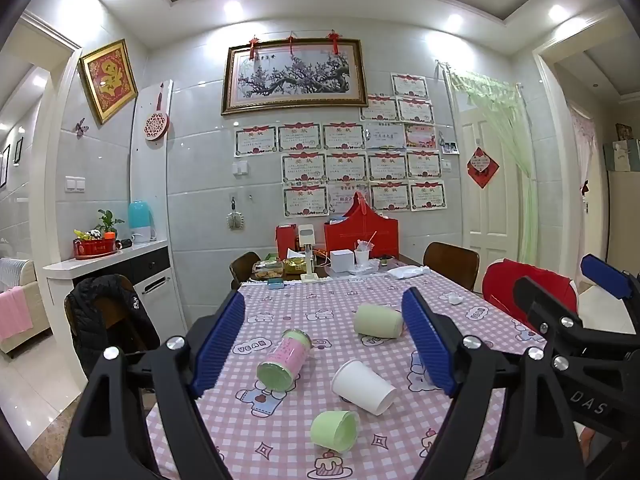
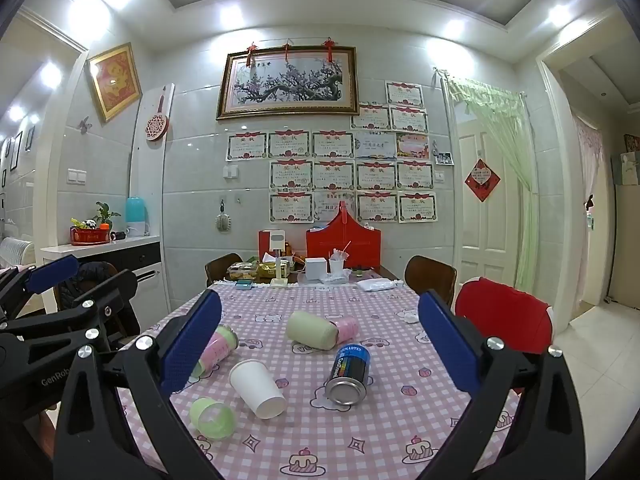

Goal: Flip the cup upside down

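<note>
Both grippers hang above the near edge of the pink checked tablecloth (image 2: 400,420), the left gripper (image 1: 324,344) and right gripper (image 2: 320,344) each spread wide with nothing between the blue pads. Nearest lies a small green cup (image 2: 212,417) on its side, then the white paper cup (image 2: 257,388) tipped over, a toppled blue can (image 2: 349,372) beside it. Farther back rest a pink-labelled cup (image 1: 286,360) and a pale green cup (image 2: 312,330), something pink, perhaps another cup, half hidden behind it.
</note>
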The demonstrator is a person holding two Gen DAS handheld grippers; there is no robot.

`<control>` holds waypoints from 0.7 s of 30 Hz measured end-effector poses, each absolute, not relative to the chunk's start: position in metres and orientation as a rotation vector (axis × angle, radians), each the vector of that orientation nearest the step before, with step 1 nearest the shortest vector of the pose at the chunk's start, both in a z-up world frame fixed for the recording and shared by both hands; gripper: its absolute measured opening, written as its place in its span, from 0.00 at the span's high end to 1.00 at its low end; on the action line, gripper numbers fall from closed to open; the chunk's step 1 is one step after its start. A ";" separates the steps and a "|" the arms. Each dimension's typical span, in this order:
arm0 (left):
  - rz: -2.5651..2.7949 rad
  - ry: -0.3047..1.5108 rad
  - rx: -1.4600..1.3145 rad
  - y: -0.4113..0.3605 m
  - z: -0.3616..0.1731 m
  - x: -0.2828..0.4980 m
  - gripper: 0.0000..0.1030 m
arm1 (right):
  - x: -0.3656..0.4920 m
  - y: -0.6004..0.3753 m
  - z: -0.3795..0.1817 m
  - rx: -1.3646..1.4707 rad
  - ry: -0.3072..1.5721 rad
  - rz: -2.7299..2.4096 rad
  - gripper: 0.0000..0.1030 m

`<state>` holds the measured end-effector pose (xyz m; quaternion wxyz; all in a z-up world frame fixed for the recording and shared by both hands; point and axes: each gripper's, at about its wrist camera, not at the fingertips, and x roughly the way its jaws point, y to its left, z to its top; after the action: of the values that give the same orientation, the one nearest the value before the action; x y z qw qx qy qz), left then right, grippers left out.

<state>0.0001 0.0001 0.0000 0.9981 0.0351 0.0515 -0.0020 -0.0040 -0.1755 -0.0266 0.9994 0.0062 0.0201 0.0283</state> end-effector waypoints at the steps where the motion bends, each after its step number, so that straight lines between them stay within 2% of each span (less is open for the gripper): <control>1: -0.004 0.100 0.071 0.000 0.000 0.000 0.23 | -0.004 -0.176 -0.027 0.013 0.037 0.057 0.08; 21: -0.004 0.102 0.071 0.000 0.000 0.000 0.23 | -0.004 -0.176 -0.026 0.014 0.038 0.056 0.08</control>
<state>-0.0002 0.0000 0.0001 0.9981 0.0354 0.0510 -0.0019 -0.0040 -0.1761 -0.0264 0.9994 0.0070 0.0192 0.0278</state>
